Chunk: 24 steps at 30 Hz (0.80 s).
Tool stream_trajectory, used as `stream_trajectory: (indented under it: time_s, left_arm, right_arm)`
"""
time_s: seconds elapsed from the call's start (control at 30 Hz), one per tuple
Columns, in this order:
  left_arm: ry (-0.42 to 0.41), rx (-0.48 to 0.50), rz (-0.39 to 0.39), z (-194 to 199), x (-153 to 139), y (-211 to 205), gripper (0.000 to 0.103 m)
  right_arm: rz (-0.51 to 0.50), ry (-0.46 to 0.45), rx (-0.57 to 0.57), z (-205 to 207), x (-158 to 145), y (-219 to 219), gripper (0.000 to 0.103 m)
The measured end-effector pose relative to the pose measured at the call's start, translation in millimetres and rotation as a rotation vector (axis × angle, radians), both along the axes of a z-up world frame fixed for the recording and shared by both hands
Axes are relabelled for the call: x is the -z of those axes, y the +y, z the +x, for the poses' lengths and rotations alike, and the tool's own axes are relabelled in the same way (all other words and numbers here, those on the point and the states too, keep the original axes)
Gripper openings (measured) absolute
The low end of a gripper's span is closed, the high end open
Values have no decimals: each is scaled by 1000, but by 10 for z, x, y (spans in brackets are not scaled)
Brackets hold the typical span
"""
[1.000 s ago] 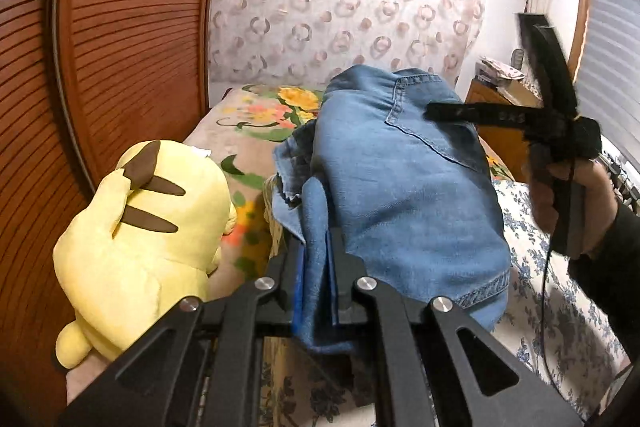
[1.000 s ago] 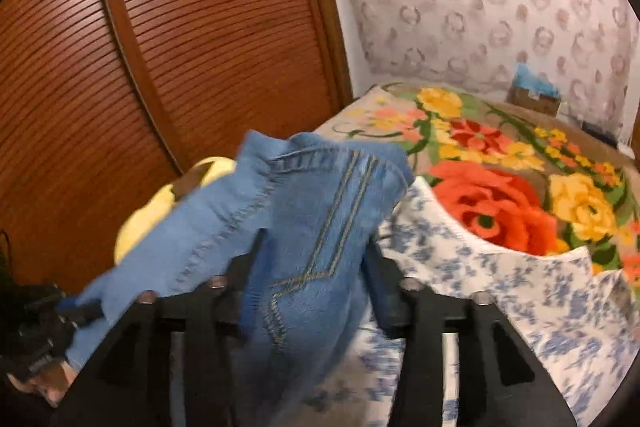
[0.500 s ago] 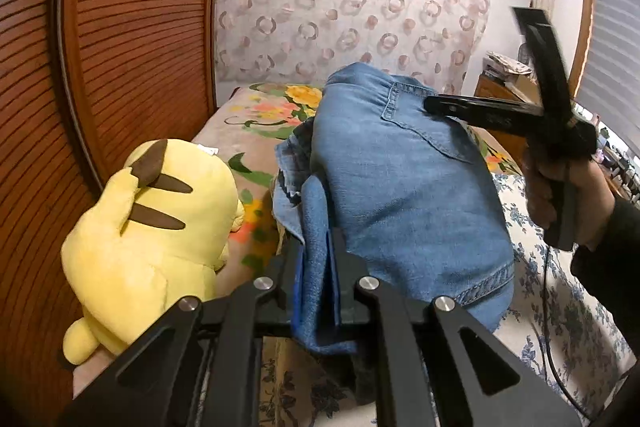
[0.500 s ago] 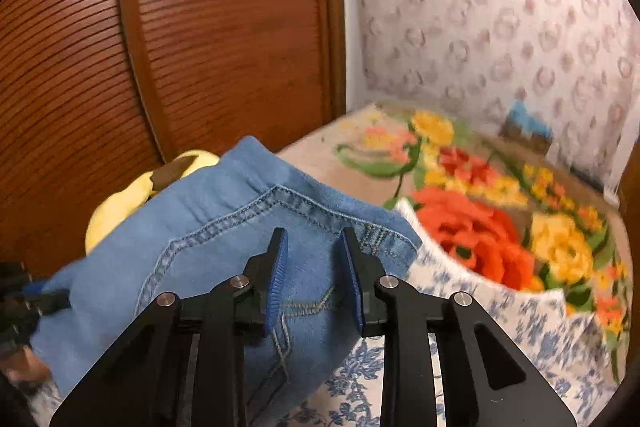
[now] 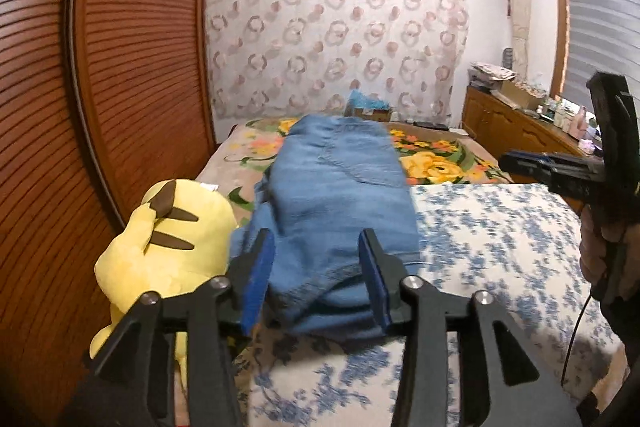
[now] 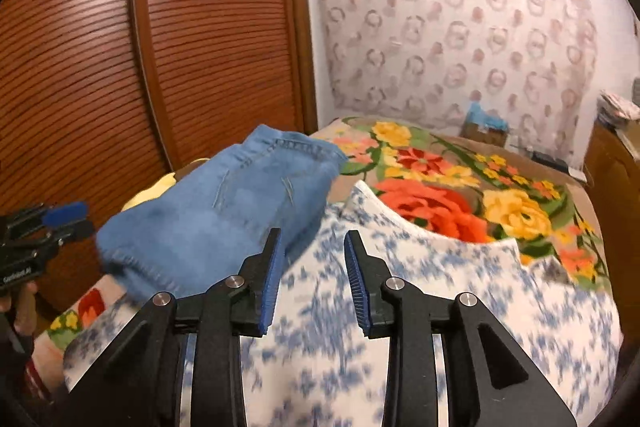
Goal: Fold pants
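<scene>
The blue denim pants point(image 5: 336, 203) lie folded in a long bundle on the bed, next to the yellow plush. My left gripper point(image 5: 316, 247) is open, its jaws on either side of the bundle's near end, holding nothing. In the right wrist view the pants point(image 6: 224, 211) lie to the left. My right gripper point(image 6: 314, 247) is open and empty over the blue-flowered white sheet point(image 6: 400, 315), just right of the pants. The right gripper also shows at the right edge of the left wrist view point(image 5: 520, 163).
A yellow Pikachu plush point(image 5: 160, 247) sits left of the pants against the brown louvred closet doors point(image 5: 120, 67). A bright floral blanket point(image 6: 440, 187) covers the far half of the bed. A wooden dresser point(image 5: 520, 131) with clutter stands at the right wall.
Both grippers have opened and let go of the pants, which now lie folded on the bed. Both grippers have pulled back; the right one has moved off to the right.
</scene>
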<state>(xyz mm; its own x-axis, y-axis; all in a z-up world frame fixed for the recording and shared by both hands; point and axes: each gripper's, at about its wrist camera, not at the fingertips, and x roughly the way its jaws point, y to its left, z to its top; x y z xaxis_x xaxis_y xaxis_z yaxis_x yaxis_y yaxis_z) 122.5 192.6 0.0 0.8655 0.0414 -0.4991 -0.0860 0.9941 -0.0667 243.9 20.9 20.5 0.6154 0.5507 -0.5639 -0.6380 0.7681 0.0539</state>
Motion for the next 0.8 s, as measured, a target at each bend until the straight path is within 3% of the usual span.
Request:
stream_trajectory:
  time_s: [0.1,0.43,0.8]
  left_arm:
    - [-12,30,-7,-82,-51,-150,58]
    - [-26,83,0,-237,-133,-640,59]
    - [-23,132,-12,-415,-152,-1269,59]
  right_arm:
    - [22,0,17,-213,-44,-230,33]
    - [44,-32,114,-828,-174,-859,52]
    - [39,-63,257,-1361,-158,-1448,62]
